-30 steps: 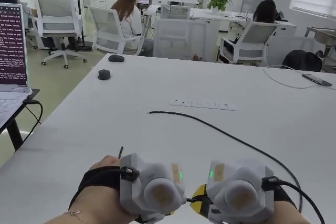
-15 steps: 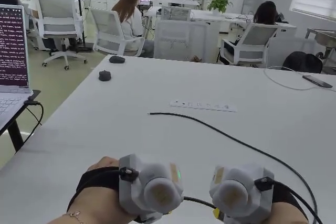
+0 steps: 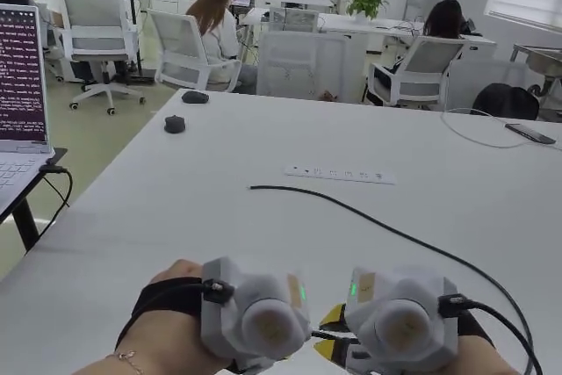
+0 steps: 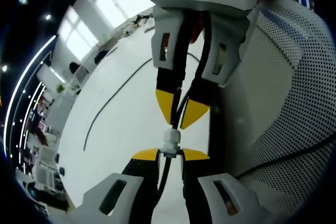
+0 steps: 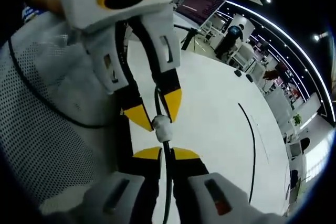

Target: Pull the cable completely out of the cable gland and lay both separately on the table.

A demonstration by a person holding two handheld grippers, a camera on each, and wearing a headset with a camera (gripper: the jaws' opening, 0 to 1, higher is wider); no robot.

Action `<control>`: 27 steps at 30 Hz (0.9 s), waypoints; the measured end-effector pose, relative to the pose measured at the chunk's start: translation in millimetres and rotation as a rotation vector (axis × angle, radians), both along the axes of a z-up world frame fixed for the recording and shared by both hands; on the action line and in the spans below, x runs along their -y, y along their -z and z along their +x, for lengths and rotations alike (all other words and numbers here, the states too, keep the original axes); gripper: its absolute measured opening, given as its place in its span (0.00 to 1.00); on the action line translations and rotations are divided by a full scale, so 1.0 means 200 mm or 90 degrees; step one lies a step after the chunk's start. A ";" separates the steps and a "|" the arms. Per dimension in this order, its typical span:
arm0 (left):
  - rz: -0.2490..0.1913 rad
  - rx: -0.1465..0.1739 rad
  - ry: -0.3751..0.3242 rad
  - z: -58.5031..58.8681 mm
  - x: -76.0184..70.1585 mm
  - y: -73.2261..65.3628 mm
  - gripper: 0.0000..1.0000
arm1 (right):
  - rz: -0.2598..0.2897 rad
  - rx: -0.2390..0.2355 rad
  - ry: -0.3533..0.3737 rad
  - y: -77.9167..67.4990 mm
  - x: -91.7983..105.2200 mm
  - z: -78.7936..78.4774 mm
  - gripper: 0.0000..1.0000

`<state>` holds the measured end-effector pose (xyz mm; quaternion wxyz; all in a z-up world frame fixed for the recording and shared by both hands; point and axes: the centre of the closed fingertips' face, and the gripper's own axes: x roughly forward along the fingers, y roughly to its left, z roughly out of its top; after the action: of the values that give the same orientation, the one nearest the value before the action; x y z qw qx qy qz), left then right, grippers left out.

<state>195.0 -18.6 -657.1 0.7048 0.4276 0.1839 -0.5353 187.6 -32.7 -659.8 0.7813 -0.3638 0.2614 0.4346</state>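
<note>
A long black cable (image 3: 386,233) lies across the white table (image 3: 219,217), and its near end runs to my two grippers at the table's front edge. In the left gripper view, my left gripper (image 4: 169,155) is shut on the small white cable gland (image 4: 170,141), with the cable passing through it. Facing it tip to tip, my right gripper (image 5: 167,153) is shut on the black cable (image 5: 167,182) just behind the gland (image 5: 161,126). In the head view the right gripper (image 3: 329,333) shows its yellow fingertips. The gland is hidden there.
A white power strip (image 3: 340,175) lies mid-table beyond the cable. Two dark mice (image 3: 175,125) sit at the far left, a phone (image 3: 529,133) at the far right. An open laptop (image 3: 22,76) stands on a side stand to the left. People sit at desks behind.
Half a second ago the grippers were farther apart with a stretch of cable between them. Now the right gripper is close to the left one again.
</note>
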 end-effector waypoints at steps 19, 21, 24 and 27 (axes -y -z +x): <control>0.004 0.007 -0.023 0.04 -0.03 -0.01 0.16 | -0.126 -0.044 0.115 0.14 0.27 0.04 0.03; 0.002 0.007 -0.025 0.04 -0.03 -0.01 0.16 | -0.140 -0.047 0.131 0.15 0.31 0.04 0.03; -0.001 0.008 -0.027 0.04 -0.03 -0.01 0.16 | -0.161 -0.056 0.147 0.16 0.35 0.04 0.04; -0.001 0.010 -0.027 0.04 -0.03 -0.02 0.16 | -0.111 -0.043 0.121 0.13 0.26 0.04 0.18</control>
<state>202.5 -12.9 -654.0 0.7180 0.4269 0.1869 -0.5170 196.2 -85.3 -685.7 0.7752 -0.3893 0.3577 0.3458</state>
